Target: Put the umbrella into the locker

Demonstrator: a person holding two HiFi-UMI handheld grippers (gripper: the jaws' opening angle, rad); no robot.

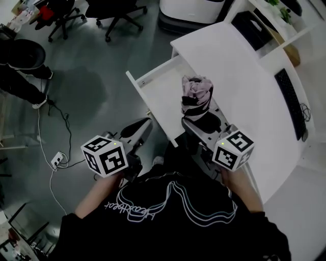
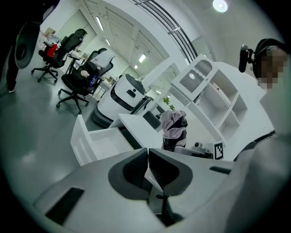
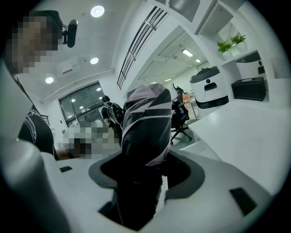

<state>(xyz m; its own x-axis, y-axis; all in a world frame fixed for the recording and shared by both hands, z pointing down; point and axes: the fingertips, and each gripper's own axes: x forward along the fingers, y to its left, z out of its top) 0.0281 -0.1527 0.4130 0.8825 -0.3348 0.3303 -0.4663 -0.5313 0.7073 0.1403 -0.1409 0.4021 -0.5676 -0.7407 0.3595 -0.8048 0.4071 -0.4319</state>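
Observation:
The folded umbrella (image 1: 196,97), black with pink and white cloth, stands upright in my right gripper (image 1: 202,124), whose jaws are shut on its lower part. It hangs over the right edge of the open white drawer (image 1: 157,90) pulled out of the desk. In the right gripper view the umbrella (image 3: 146,123) fills the gap between the pads (image 3: 182,179). My left gripper (image 1: 138,131) is left of the drawer's front, over the floor, shut with nothing in it. Its pads (image 2: 136,170) meet in the left gripper view, where the umbrella (image 2: 174,129) and drawer (image 2: 93,142) show beyond.
The white desk (image 1: 239,76) curves away on the right, with a keyboard (image 1: 291,102) on it. Office chairs (image 1: 114,12) and a white machine (image 1: 191,10) stand at the back. A power strip (image 1: 57,159) with cable lies on the floor. A person's legs (image 1: 23,76) are at the left.

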